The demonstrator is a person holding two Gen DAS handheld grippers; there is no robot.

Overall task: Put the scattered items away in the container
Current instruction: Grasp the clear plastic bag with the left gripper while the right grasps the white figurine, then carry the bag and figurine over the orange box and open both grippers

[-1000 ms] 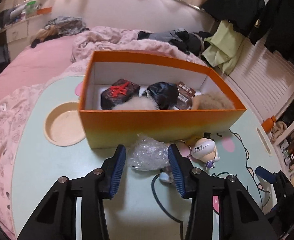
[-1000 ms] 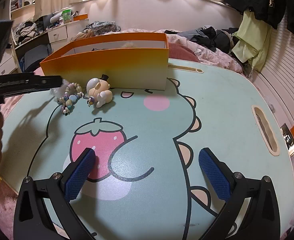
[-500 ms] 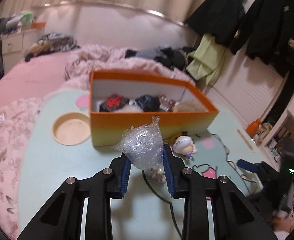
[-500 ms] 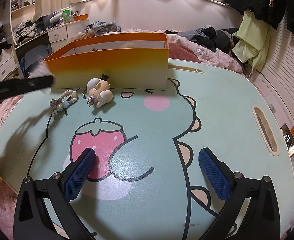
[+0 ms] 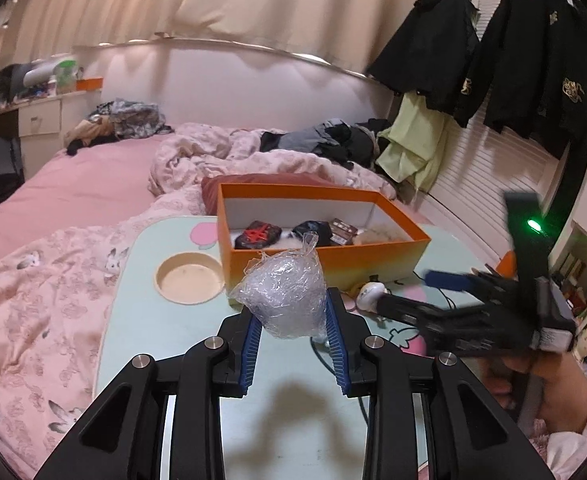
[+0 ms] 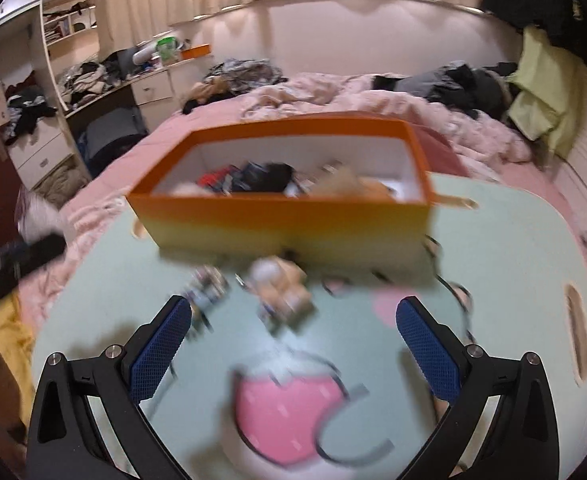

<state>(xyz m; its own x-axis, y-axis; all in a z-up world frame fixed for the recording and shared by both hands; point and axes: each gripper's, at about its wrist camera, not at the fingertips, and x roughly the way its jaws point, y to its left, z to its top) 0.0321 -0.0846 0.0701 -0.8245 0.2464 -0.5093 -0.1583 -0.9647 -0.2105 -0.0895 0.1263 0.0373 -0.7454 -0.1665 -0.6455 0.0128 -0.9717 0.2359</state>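
Note:
My left gripper (image 5: 291, 312) is shut on a crumpled clear plastic bag (image 5: 285, 292), held above the table in front of the orange box (image 5: 325, 264). The box (image 6: 285, 224) holds several dark and furry items. A small white figurine (image 5: 369, 292) lies on the table by the box's front wall. In the blurred right wrist view the figurine (image 6: 281, 284) and a bead bracelet (image 6: 207, 284) lie ahead of my right gripper (image 6: 293, 312). Its jaws stand wide and are closing slightly, with nothing pressed between them. The right gripper (image 5: 407, 290) also shows at the right of the left wrist view.
The teal lap table (image 5: 165, 320) has a round cup hollow (image 5: 189, 278) left of the box and a slot handle (image 6: 573, 336) at its right end. Pink bedding (image 5: 33, 320) surrounds it. A hand (image 5: 533, 384) holds the right gripper's grip.
The left gripper shut on the plastic bag and lifted it off the table. The right gripper rose and moved in toward the box, so its view is now blurred.

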